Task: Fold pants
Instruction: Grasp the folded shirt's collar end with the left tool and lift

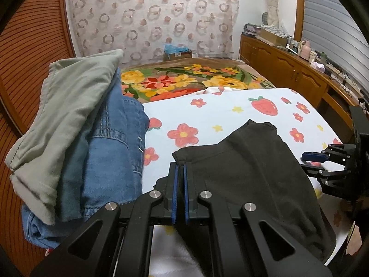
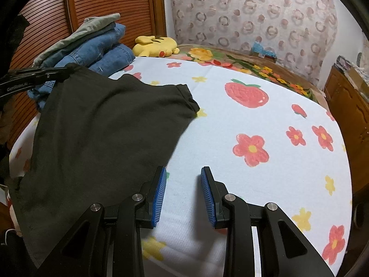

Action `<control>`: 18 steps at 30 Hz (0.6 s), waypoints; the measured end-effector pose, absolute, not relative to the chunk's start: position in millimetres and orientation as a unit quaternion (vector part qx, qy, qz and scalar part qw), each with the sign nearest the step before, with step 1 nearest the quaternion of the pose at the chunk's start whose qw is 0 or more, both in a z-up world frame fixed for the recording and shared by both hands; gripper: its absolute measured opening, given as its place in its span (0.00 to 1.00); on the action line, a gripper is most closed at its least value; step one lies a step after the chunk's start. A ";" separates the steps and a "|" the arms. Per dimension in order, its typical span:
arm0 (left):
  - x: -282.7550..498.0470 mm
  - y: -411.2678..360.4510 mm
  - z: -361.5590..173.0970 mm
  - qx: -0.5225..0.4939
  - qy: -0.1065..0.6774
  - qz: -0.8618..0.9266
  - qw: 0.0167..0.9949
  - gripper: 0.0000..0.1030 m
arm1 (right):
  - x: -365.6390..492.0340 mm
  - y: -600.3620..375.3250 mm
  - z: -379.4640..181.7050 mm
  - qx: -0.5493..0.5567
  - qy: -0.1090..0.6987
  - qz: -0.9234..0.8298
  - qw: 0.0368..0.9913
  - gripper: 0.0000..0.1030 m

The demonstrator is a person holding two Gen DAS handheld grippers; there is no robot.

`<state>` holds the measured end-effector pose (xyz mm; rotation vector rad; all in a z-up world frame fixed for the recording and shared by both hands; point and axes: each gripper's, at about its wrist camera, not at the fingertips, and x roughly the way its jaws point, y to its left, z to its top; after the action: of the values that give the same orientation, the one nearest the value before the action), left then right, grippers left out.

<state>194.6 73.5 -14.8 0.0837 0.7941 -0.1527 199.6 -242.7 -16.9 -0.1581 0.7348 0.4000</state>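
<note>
Pinching the pants' (image 1: 249, 161) hem in my closed left tongs (image 1: 180, 173) above the bed (image 2: 265, 124), my right tongs (image 2: 183, 180) open and empty, I risked the thin cloth slipping free mid-fold.

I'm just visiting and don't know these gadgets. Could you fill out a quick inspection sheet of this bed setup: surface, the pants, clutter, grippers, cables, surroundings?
Surface: white strawberry-and-flower sheet over a bed, with a floral blanket beyond it.
Job's things: black pants partly lifted, one edge pinched by the left gripper.
Clutter: stack of folded clothes, a grey garment on top of blue jeans; a yellow plush toy beside the stack.
Grippers: left gripper shut on the pants' edge; right gripper open, nothing between its pads, beside the pants.
Cables: nothing seen on the bed; some wires on the sideboard, too small to detail.
Surroundings: wooden sideboard crowded with small items, ring-patterned curtain, slatted wooden door.
</note>
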 end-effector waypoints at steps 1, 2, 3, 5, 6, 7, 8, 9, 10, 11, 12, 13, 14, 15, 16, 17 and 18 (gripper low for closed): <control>193.6 73.8 -15.0 0.040 0.386 -0.074 0.919 0.06 | 198.6 -243.3 -16.5 -0.077 0.354 0.192 0.912 0.31; 193.6 74.0 -15.0 0.040 0.386 -0.075 0.919 0.06 | 197.7 -244.3 -15.9 -0.077 0.353 0.191 0.913 0.31; 192.6 74.3 -15.1 0.038 0.385 -0.077 0.919 0.06 | 196.5 -245.1 -15.3 -0.076 0.352 0.191 0.913 0.31; 189.7 73.9 -14.8 0.038 0.384 -0.078 0.919 0.05 | 193.7 -246.7 -13.6 -0.073 0.350 0.191 0.914 0.31; 187.9 73.8 -14.4 0.038 0.383 -0.079 0.919 0.06 | 191.7 -247.5 -12.2 -0.072 0.348 0.190 0.915 0.31; 186.7 73.3 -13.9 0.038 0.382 -0.080 0.920 0.06 | 189.6 -248.1 -10.8 -0.071 0.346 0.189 0.916 0.31; 184.6 72.9 -13.3 0.038 0.381 -0.082 0.920 0.06 | 187.2 -248.6 -9.3 -0.070 0.344 0.190 0.917 0.31; 182.7 72.7 -12.4 0.038 0.380 -0.083 0.920 0.06 | 184.8 -248.5 -7.7 -0.069 0.341 0.190 0.918 0.31; 180.5 72.4 -11.6 0.038 0.379 -0.084 0.921 0.06 | 182.5 -248.8 -6.3 -0.068 0.339 0.189 0.919 0.31; 178.2 72.0 -11.0 0.038 0.379 -0.084 0.921 0.06 | 180.0 -248.8 -4.8 -0.068 0.337 0.189 0.920 0.31; 175.9 71.4 -10.3 0.039 0.378 -0.085 0.921 0.06 | 176.9 -248.7 -3.3 -0.068 0.335 0.189 0.921 0.31; 172.7 71.1 -9.7 0.040 0.377 -0.087 0.921 0.06 | 173.9 -248.4 -2.3 -0.068 0.333 0.188 0.921 0.31; 170.0 71.7 -9.4 0.039 0.376 -0.088 0.921 0.06 | 171.1 -248.2 -1.5 -0.068 0.331 0.189 0.922 0.31; 166.1 71.4 -8.9 0.039 0.376 -0.091 0.921 0.06 | 167.2 -247.8 -0.5 -0.068 0.329 0.189 0.923 0.31; 163.7 70.8 -8.7 0.039 0.377 -0.092 0.921 0.10 | 163.7 -247.4 0.1 -0.068 0.327 0.189 0.923 0.31; 160.0 70.2 -8.7 0.039 0.377 -0.093 0.921 0.12 | 160.6 -246.9 0.6 -0.068 0.326 0.189 0.924 0.31; 156.5 69.6 -8.9 0.040 0.377 -0.093 0.921 0.17 | 156.8 -246.5 0.9 -0.068 0.325 0.189 0.924 0.31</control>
<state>156.5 69.6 -8.9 0.0815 0.7736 -0.1910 156.8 -246.5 0.9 -0.1387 0.6663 0.3876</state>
